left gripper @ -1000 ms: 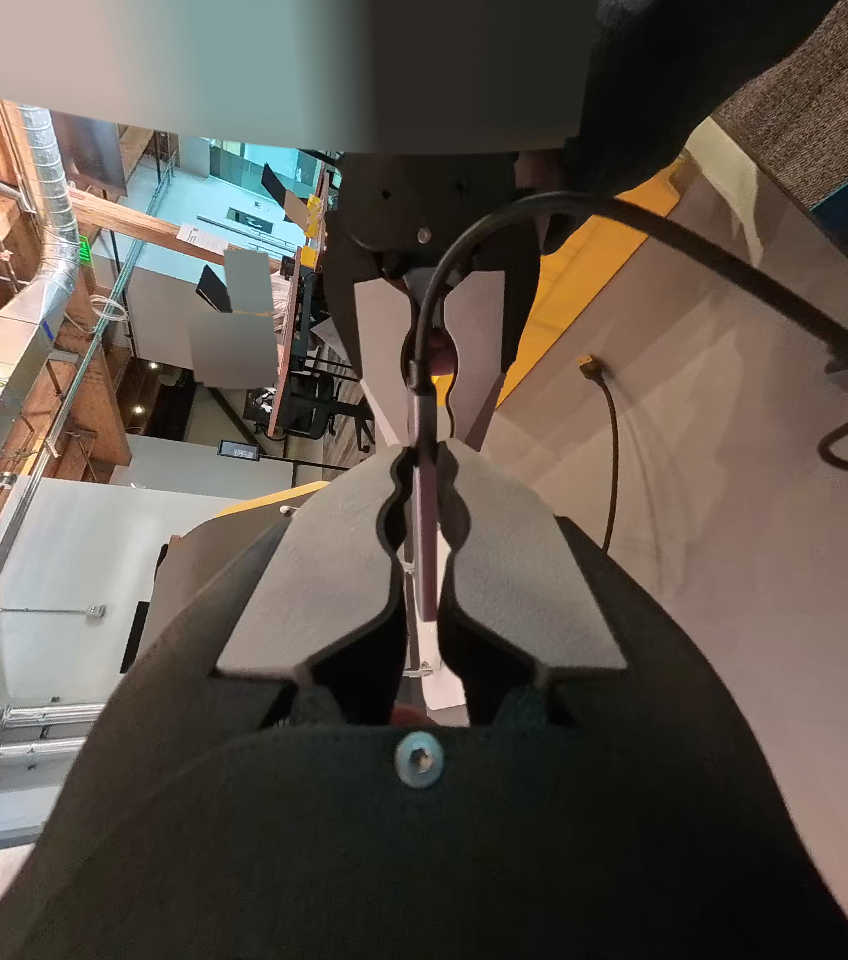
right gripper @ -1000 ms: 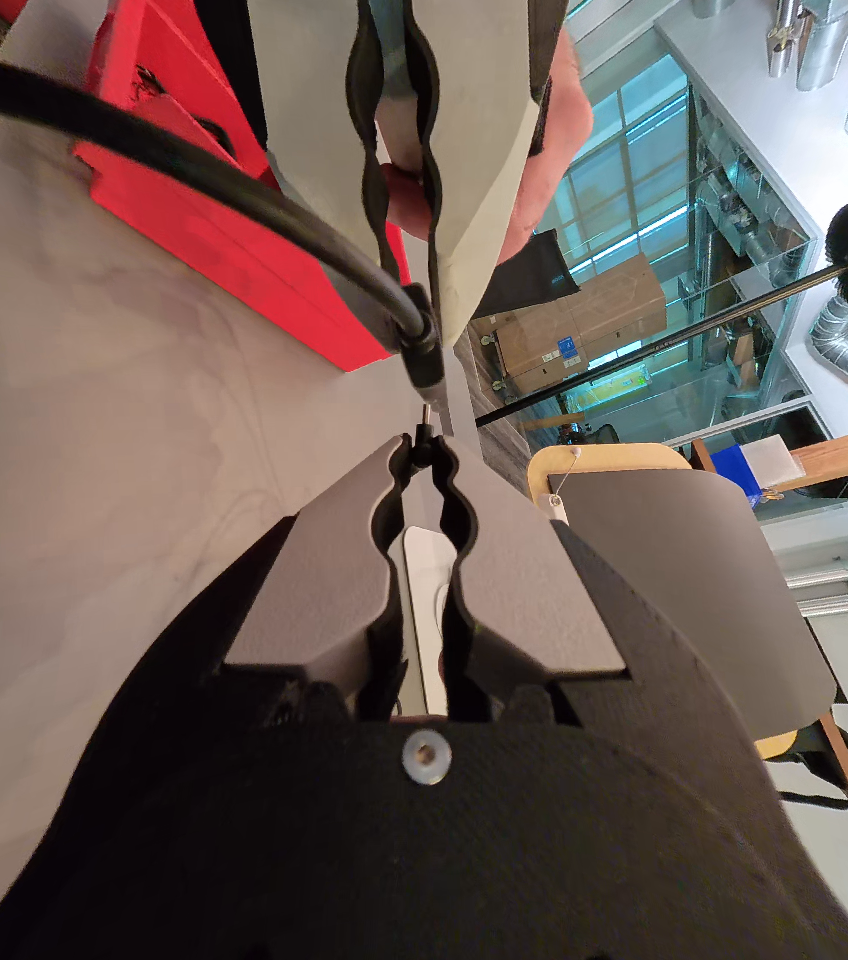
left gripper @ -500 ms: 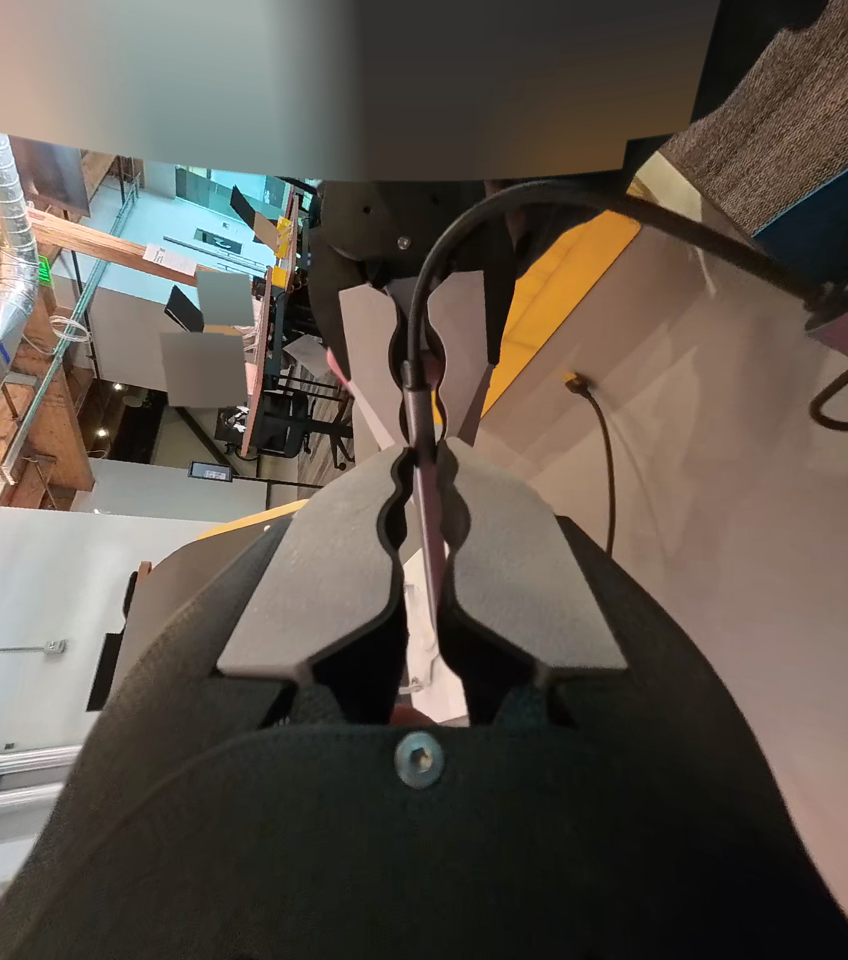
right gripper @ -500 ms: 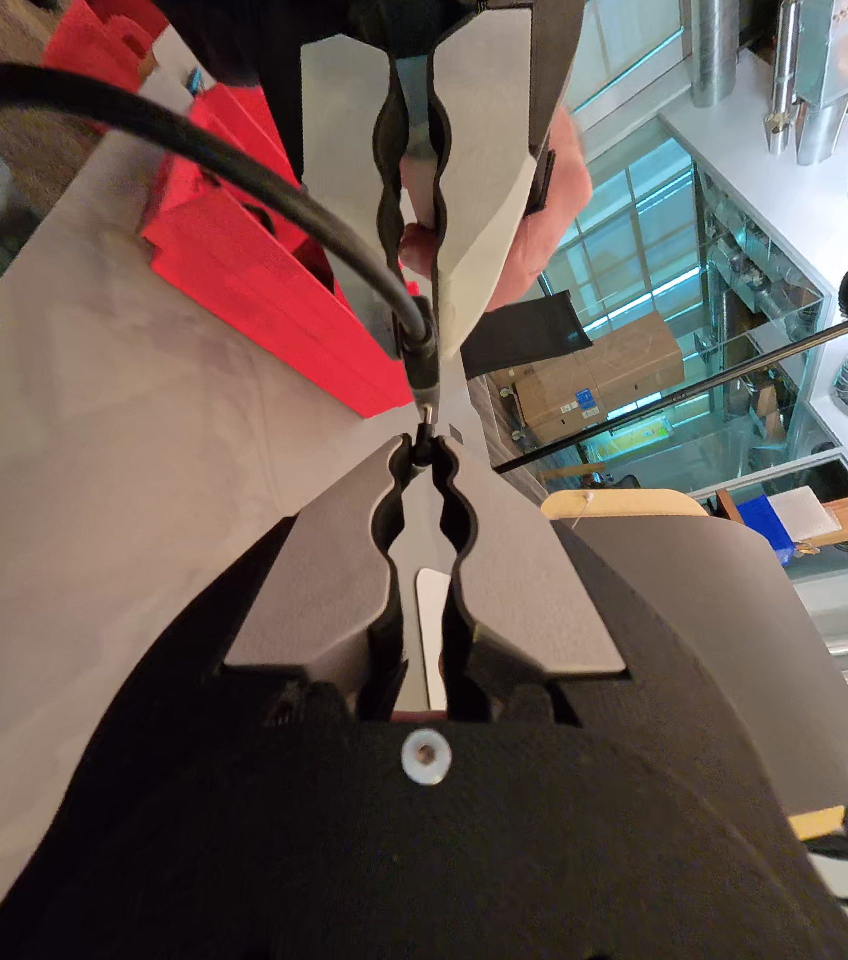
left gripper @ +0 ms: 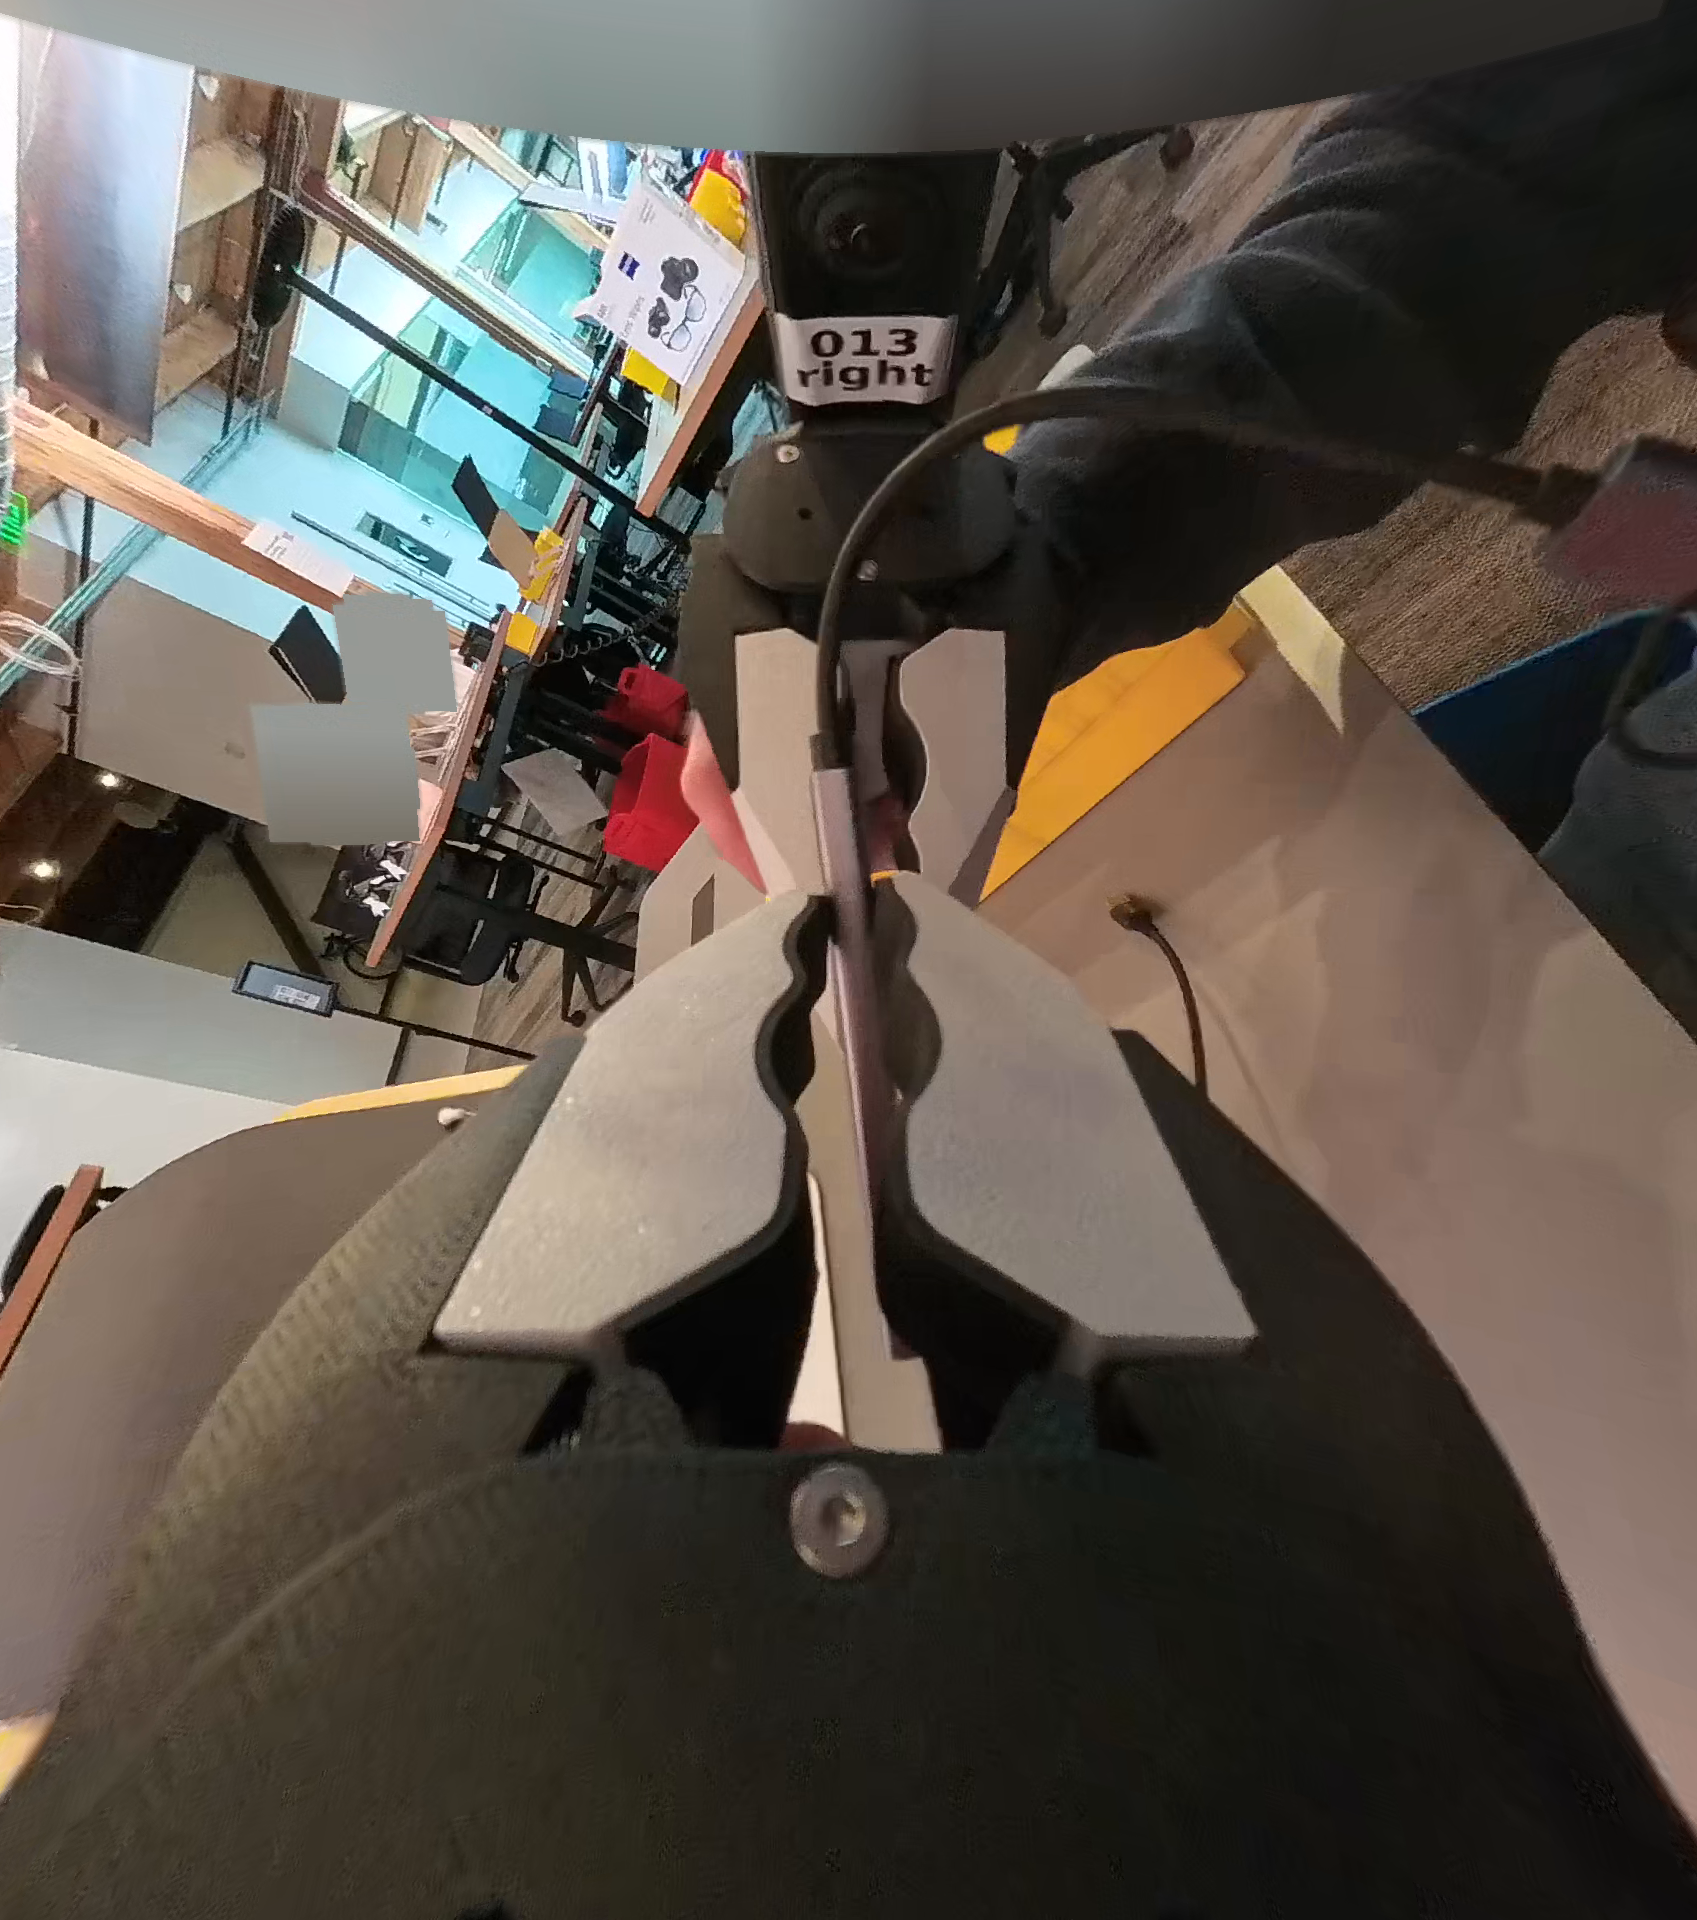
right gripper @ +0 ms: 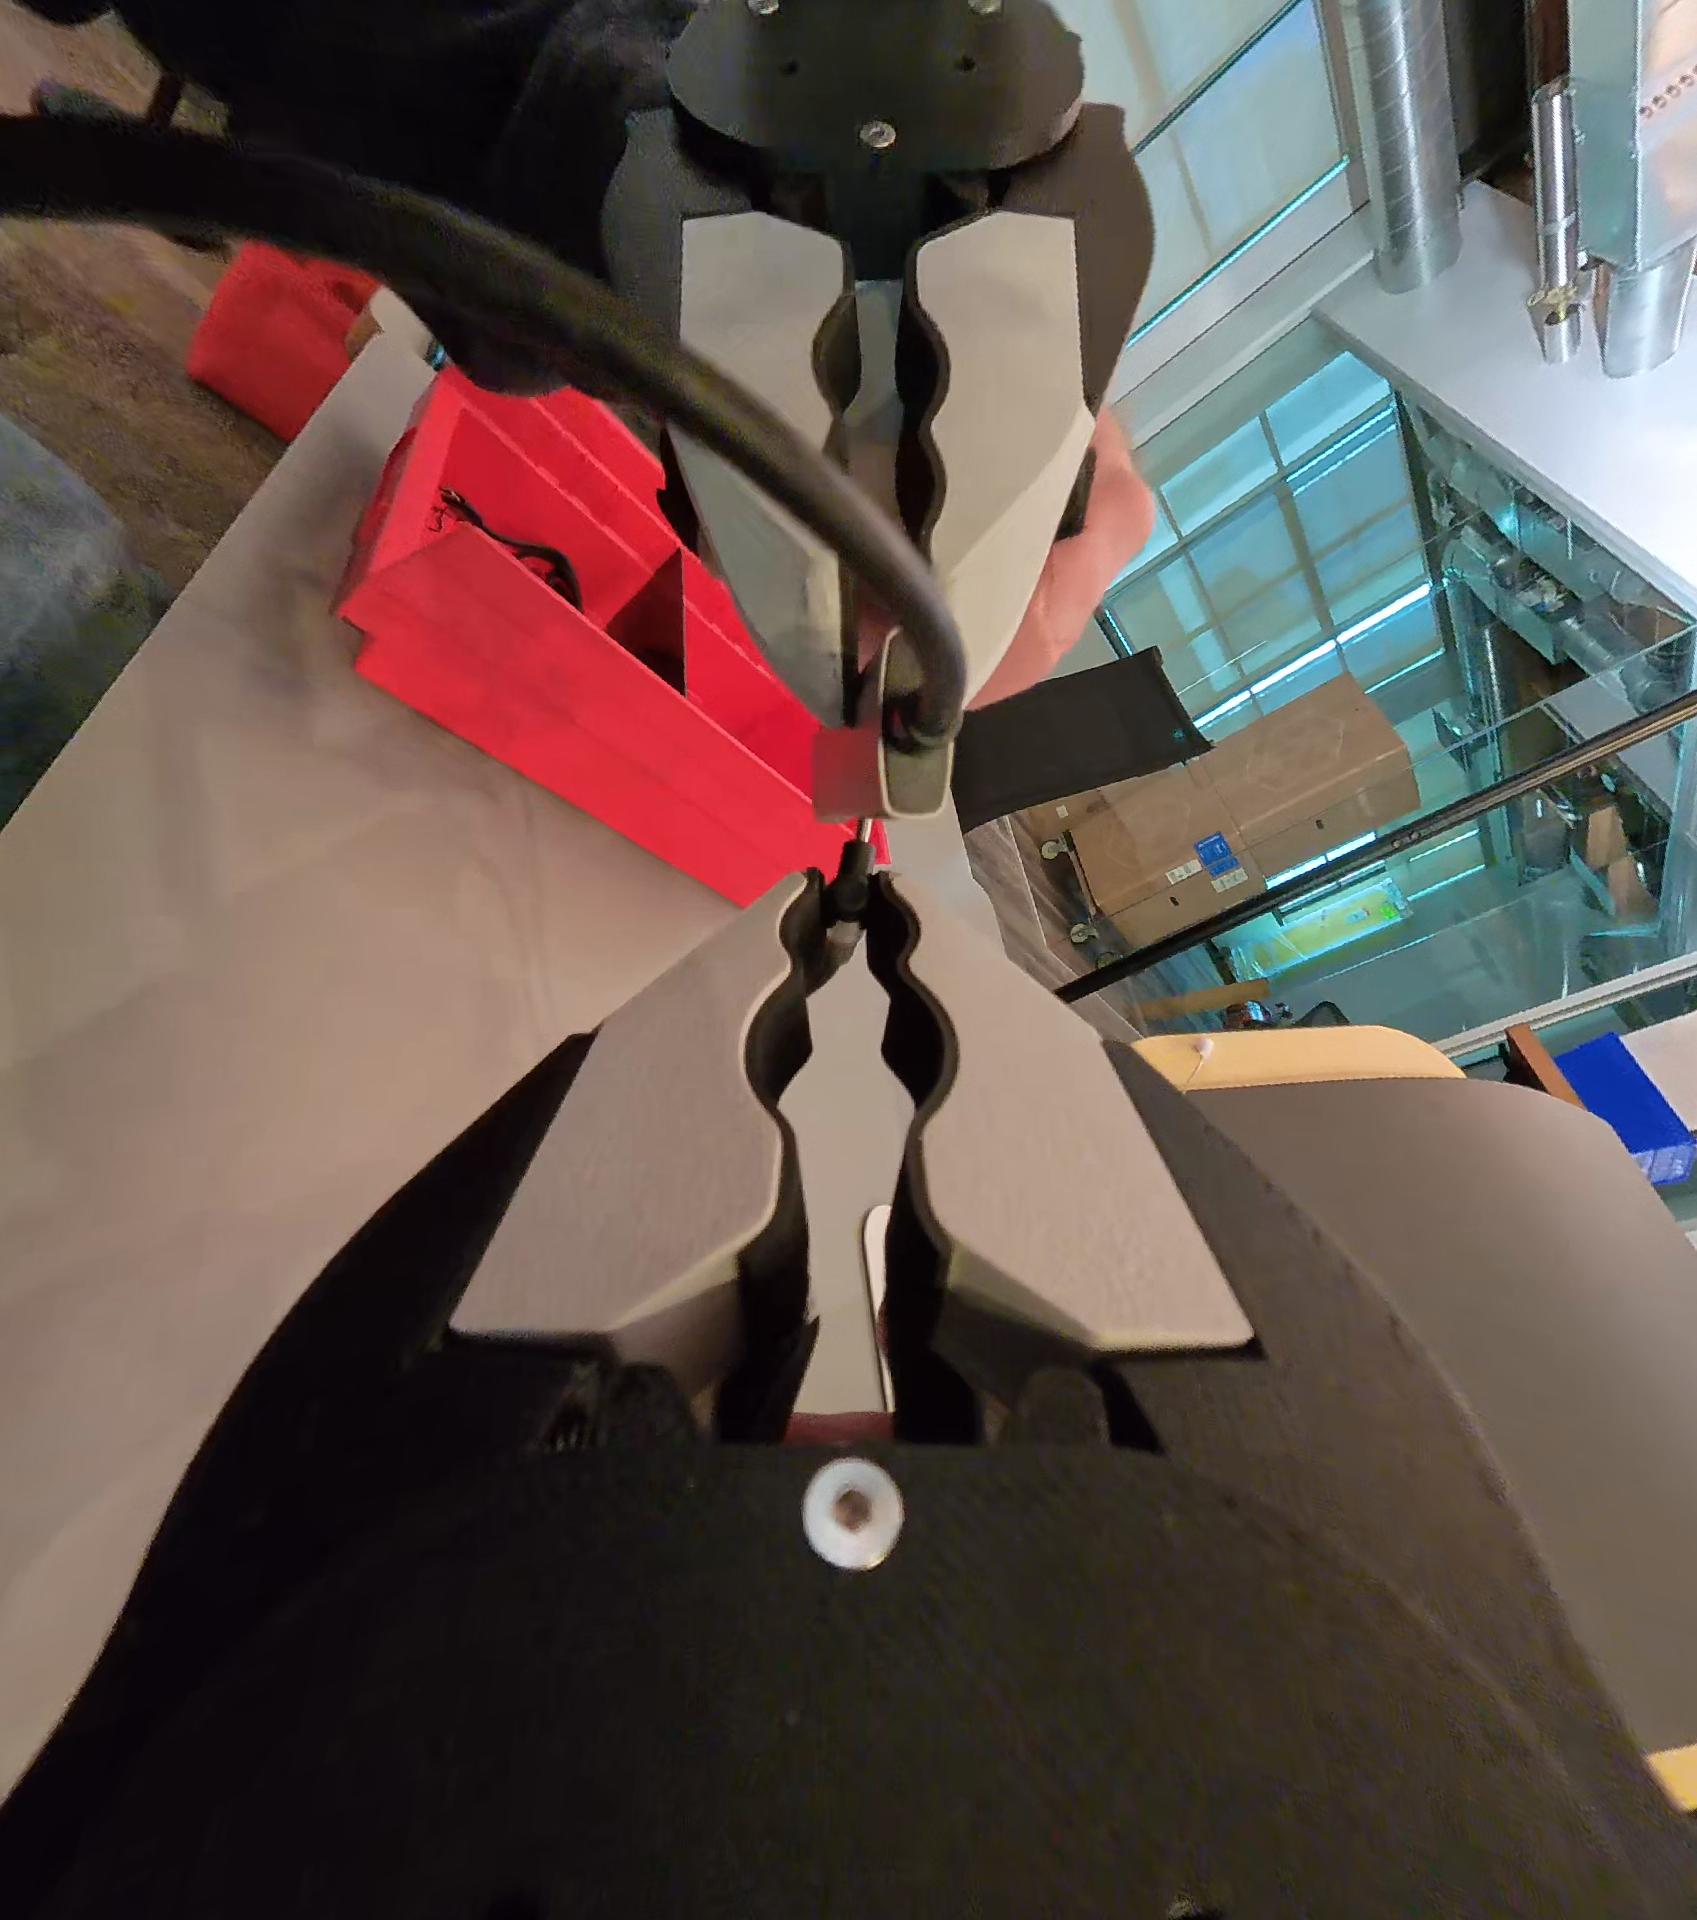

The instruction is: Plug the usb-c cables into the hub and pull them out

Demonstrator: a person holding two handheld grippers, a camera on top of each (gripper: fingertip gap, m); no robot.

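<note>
The two tongs face each other tip to tip above the pale bench (right gripper: pixel 200 987). The left tongs (left gripper: pixel 849 914) are clamped on the slim grey hub (left gripper: pixel 859 997), held edge-on so its ports are hidden. The right tongs (right gripper: pixel 846 899) pinch the usb-c cable plug (right gripper: pixel 849 899), its metal tip just at the hub's end; whether it is seated seems unclear. The hub's thick black lead (right gripper: pixel 511 270) arcs away, cut off at the frame's edge. A red bin (right gripper: pixel 553 665) sits behind.

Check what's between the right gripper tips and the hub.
Right wrist view: only the usb-c plug pinched by the right gripper, its metal tip meeting the hub.
</note>
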